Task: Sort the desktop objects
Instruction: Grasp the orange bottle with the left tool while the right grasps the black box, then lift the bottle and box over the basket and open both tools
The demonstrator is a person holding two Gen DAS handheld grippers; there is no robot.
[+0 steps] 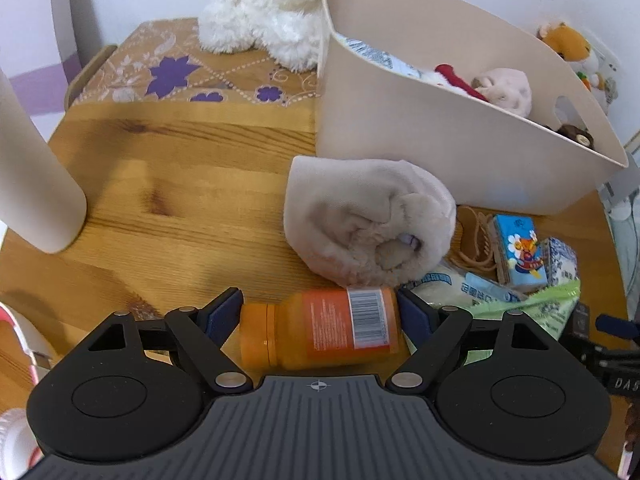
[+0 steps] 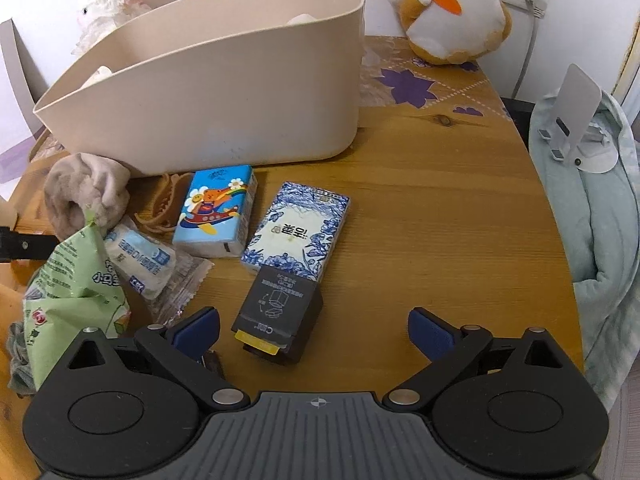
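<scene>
My left gripper point(image 1: 320, 314) is shut on an orange bottle point(image 1: 320, 330) lying sideways between its blue pads, cap to the left. A rolled beige sock point(image 1: 368, 224) lies just beyond it, before the beige bin point(image 1: 420, 140), which holds soft toys. My right gripper point(image 2: 314, 330) is open and empty; a dark small box point(image 2: 278, 316) lies between its fingers. Beyond are a blue-white tissue pack point(image 2: 298, 232), a cartoon tissue pack point(image 2: 216, 212), a green snack bag point(image 2: 72, 296), a white packet point(image 2: 140, 260) and the bin point(image 2: 208, 92).
A white cylinder point(image 1: 32, 168) stands at left in the left view. A white plush point(image 1: 264, 8) sits behind the bin. An orange plush point(image 2: 444, 12) sits at the back right. A phone stand point(image 2: 576, 120) rests on pale cloth off the table's right edge.
</scene>
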